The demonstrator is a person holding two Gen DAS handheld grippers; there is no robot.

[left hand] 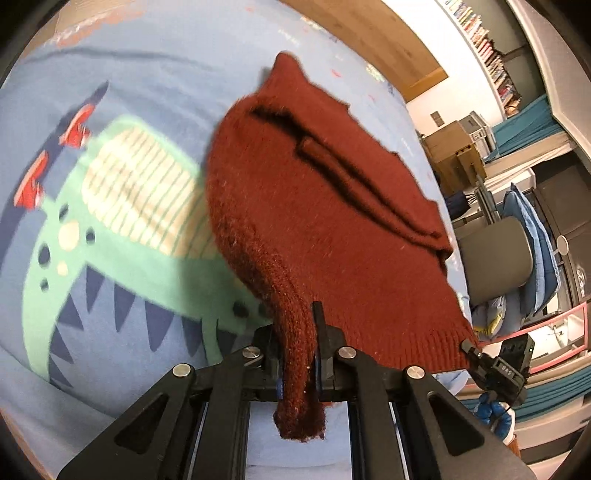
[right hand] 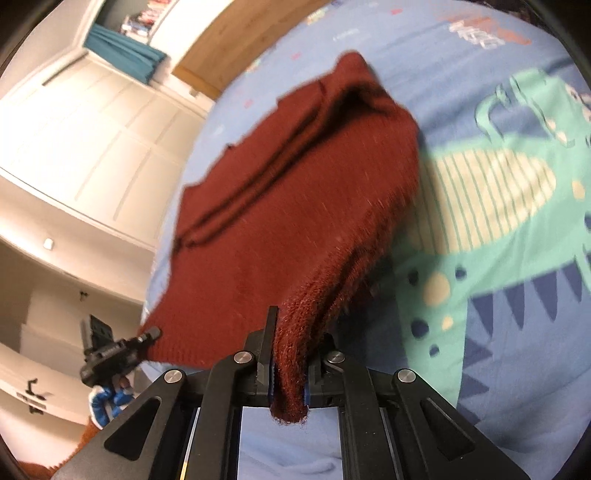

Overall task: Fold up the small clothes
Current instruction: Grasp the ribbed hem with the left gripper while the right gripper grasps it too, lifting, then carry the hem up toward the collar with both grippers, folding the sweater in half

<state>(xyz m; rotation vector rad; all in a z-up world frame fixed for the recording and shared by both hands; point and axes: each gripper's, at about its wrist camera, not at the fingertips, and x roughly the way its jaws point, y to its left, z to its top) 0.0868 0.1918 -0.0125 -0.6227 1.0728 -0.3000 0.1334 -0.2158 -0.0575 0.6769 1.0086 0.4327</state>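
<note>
Bedding with a dinosaur print (left hand: pixel 110 229) fills the left and lower part of the left wrist view and the right part of the right wrist view (right hand: pixel 498 221); bare blue fabric lies open on that side of the garment. The bed's edge runs down the right of the left wrist view, with a wooden headboard (left hand: pixel 369 33) at upper centre, bookshelves (left hand: pixel 487 48) and furniture beyond. White panelled doors (right hand: pixel 92 147) are seen at the left of the right wrist view.

A dark red knitted sweater (left hand: pixel 314 206) is spread over the bedding, folded layers visible along its centre, its near ribbed hem raised off the surface.

Left gripper (left hand: pixel 299 343): fingers together, clamped on one bunched hem corner, a tuft hanging below the jaws. Right gripper (right hand: pixel 290 354): fingers likewise clamped on the other corner of the sweater (right hand: pixel 295 192). Each gripper is also seen in the other's view, pinching the far hem corner.

No containers are in view.
</note>
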